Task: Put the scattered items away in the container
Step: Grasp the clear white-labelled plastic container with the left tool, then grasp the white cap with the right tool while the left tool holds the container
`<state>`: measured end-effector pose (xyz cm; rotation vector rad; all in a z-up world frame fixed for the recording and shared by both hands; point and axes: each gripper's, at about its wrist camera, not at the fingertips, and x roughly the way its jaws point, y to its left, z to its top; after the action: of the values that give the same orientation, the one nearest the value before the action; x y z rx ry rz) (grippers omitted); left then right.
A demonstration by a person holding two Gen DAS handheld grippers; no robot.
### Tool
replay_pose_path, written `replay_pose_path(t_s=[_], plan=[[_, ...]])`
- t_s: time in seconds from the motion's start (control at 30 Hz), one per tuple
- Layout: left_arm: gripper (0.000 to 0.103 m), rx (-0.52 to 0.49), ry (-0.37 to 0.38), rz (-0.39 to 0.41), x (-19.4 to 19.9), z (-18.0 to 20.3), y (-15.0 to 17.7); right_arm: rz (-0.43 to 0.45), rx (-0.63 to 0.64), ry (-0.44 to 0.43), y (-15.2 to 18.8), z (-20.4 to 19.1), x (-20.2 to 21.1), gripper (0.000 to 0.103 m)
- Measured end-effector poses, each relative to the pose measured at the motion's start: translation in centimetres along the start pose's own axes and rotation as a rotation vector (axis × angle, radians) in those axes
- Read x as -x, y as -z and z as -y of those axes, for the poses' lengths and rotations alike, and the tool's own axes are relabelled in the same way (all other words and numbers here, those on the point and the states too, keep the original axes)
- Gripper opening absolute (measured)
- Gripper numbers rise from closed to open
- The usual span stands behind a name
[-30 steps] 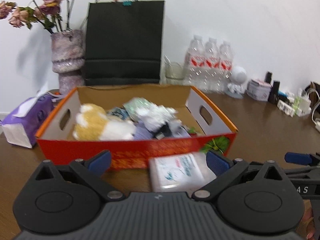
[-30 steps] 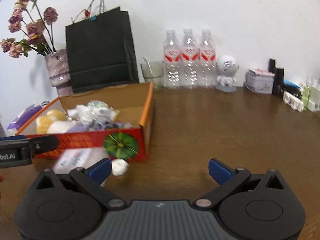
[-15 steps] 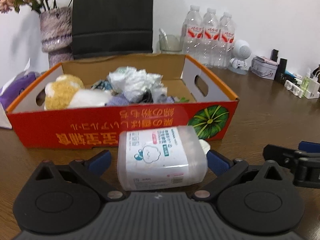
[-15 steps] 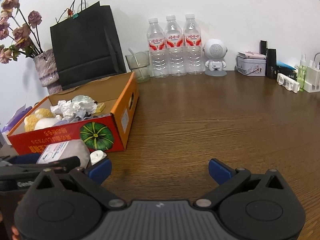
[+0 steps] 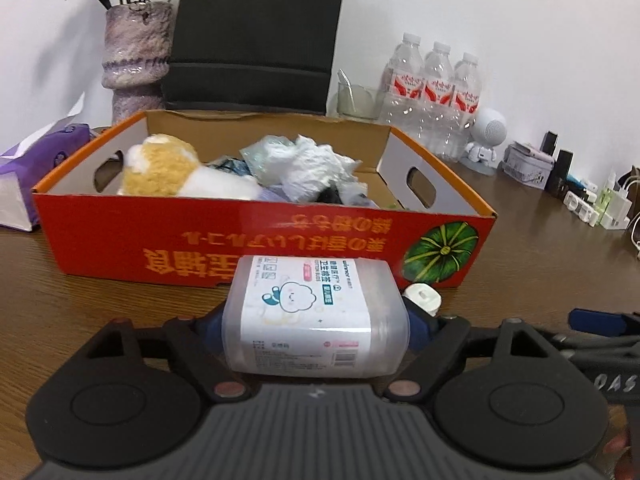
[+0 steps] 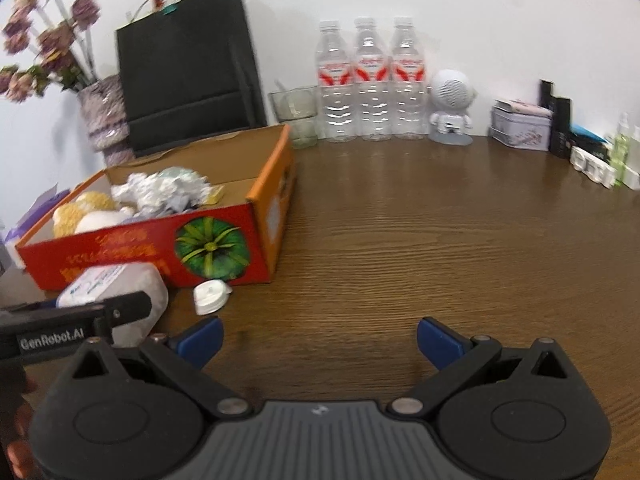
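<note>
My left gripper (image 5: 316, 326) is shut on a clear plastic cotton swab box (image 5: 316, 316) with a white label, just in front of the red cardboard box (image 5: 256, 240). The red box holds a plush toy (image 5: 160, 170), crumpled paper (image 5: 312, 168) and other bits. The swab box also shows in the right wrist view (image 6: 120, 288), with the left gripper across it. A small white cap-like item (image 6: 210, 296) lies on the table by the red box's front corner (image 6: 224, 244). My right gripper (image 6: 318, 338) is open and empty above bare table, right of that item.
A black paper bag (image 6: 188, 76), a vase of dried flowers (image 6: 104, 120), a glass (image 6: 296, 116), three water bottles (image 6: 368, 80), a white robot figure (image 6: 450, 108) and a tin (image 6: 520, 124) line the back wall. A purple tissue pack (image 5: 24, 184) lies left of the box.
My left gripper has closed its fingers onto the cotton swab box, which lay loose between the open fingers before. My right gripper has shifted a little, staying open.
</note>
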<state>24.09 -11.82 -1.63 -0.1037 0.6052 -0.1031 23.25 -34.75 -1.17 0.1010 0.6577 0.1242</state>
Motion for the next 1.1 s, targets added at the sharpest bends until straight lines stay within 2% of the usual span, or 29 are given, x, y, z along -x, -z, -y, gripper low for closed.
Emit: replay_pose_path(t_s=[0.33,0.47,0.6,0.7,0.77,0.83,0.87,0.9,1.1], plan=[[0.084,0.06,-0.012,0.013,1.5,-4.8,-0.4,-0.019,0.154,-0.017,0.2,-5.5,-2.0,0.103],[0.084,0.083,-0.011,0.011,1.6,-6.6,-0.6,-0.016,0.164,-0.005,-0.1,-6.9,-3.1,0.103],[0.084,0.088,-0.005,0.008,1.8,-7.8,-0.6,-0.029,0.118,-0.02,-0.7,-7.2,-4.2,0.091],[0.084,0.086,0.004,0.005,1.8,-8.3,-0.6,-0.035,0.133,-0.004,-0.9,-7.9,-4.9,0.089],[0.084,0.084,0.009,0.003,1.8,-8.4,-0.5,-0.03,0.136,-0.01,-1.0,-8.3,-5.0,0.081],[0.084,0.081,0.013,0.002,1.8,-8.4,-0.4,-0.02,0.136,-0.017,-1.1,-8.6,-4.9,0.064],[0.084,0.079,0.016,0.003,1.9,-8.4,-0.4,-0.017,0.136,-0.023,-1.2,-8.6,-4.8,0.046],[0.084,0.078,0.019,0.004,2.0,-8.3,-0.4,-0.014,0.133,-0.027,-1.2,-8.6,-4.6,0.024],[0.084,0.072,0.029,0.009,2.3,-8.1,-0.2,0.027,0.101,-0.056,-0.4,-8.1,-2.9,0.023]])
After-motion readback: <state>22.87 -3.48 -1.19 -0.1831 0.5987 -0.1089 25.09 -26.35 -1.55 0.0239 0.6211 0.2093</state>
